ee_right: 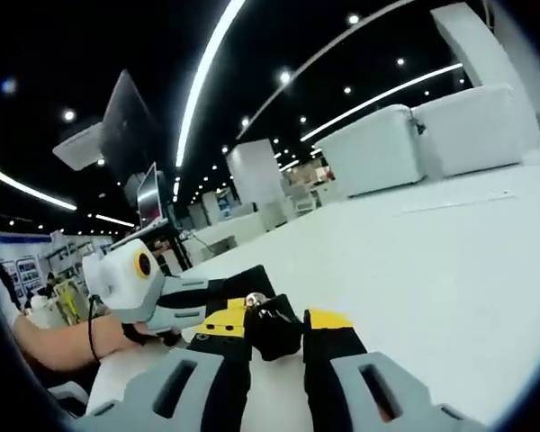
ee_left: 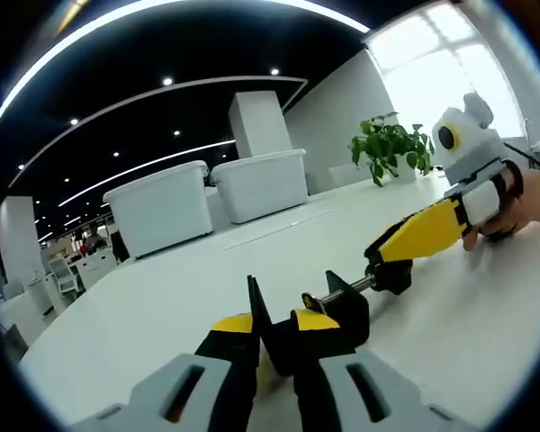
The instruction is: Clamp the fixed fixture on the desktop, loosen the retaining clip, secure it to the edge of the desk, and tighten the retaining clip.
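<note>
Left gripper view looks low across the white desk [ee_left: 486, 342], and the left gripper [ee_left: 272, 346] sits right at the bottom with its black-and-yellow jaws drawn in close around the black body of the clamp fixture [ee_left: 337, 310]. The fixture lies flat on the desk, pinched between those jaws, with its threaded rod running away to the upper right toward a dark knob. At that far end the right gripper [ee_left: 391, 261] comes in from the right side, its yellow jaws meeting the knob, and a person's hand [ee_left: 522, 211] grips it from behind.

From the right gripper view, the right gripper [ee_right: 274, 337] has its two jaws set close on either side of the black knob [ee_right: 272, 326], which sits squarely between them with a small metal tip showing on top; the jaws look closed onto it. Just beyond, to the left, the left gripper [ee_right: 220, 301] lies along the desk [ee_right: 450, 270], with the person's forearm [ee_right: 63, 346] behind it.

Further back on the desk stand two white storage bins [ee_left: 207, 202], side by side, and a green potted plant [ee_left: 389, 144] near the bright window.
</note>
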